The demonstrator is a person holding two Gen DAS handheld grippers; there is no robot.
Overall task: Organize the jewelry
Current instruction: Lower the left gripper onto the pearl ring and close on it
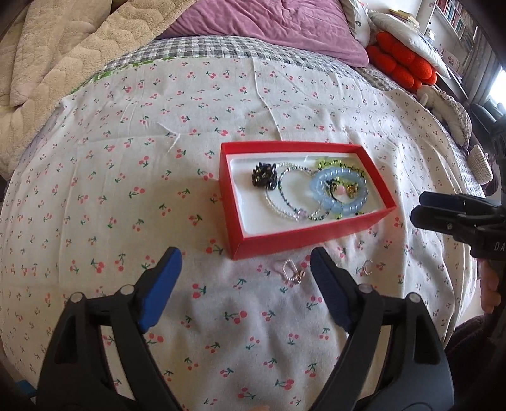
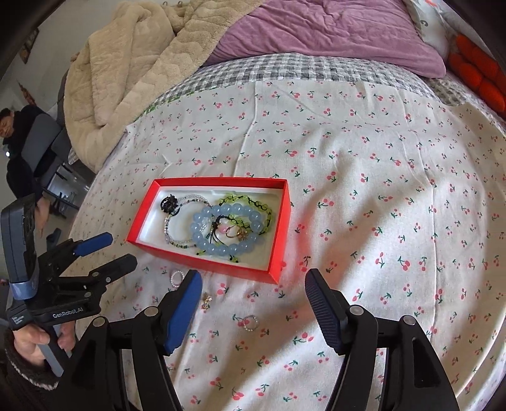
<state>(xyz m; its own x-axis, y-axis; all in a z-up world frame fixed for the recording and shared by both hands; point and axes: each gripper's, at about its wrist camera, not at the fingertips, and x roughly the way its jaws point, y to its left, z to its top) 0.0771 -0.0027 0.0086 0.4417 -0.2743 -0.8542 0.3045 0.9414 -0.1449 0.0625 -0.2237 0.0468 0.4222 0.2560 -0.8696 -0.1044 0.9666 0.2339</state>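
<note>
A red box with a white lining lies on the cherry-print sheet. It holds a pale blue bead bracelet, a green bead bracelet, a clear bead bracelet and a black charm. Three small rings lie on the sheet in front of the box: a bead ring, a gold piece and a silver ring. My left gripper is open and empty near the bead ring. My right gripper is open and empty above the silver ring.
The bed carries a beige quilted blanket, a purple pillow and orange cushions at its far side. A person sits at the left beyond the bed edge. A bookshelf stands at the far right.
</note>
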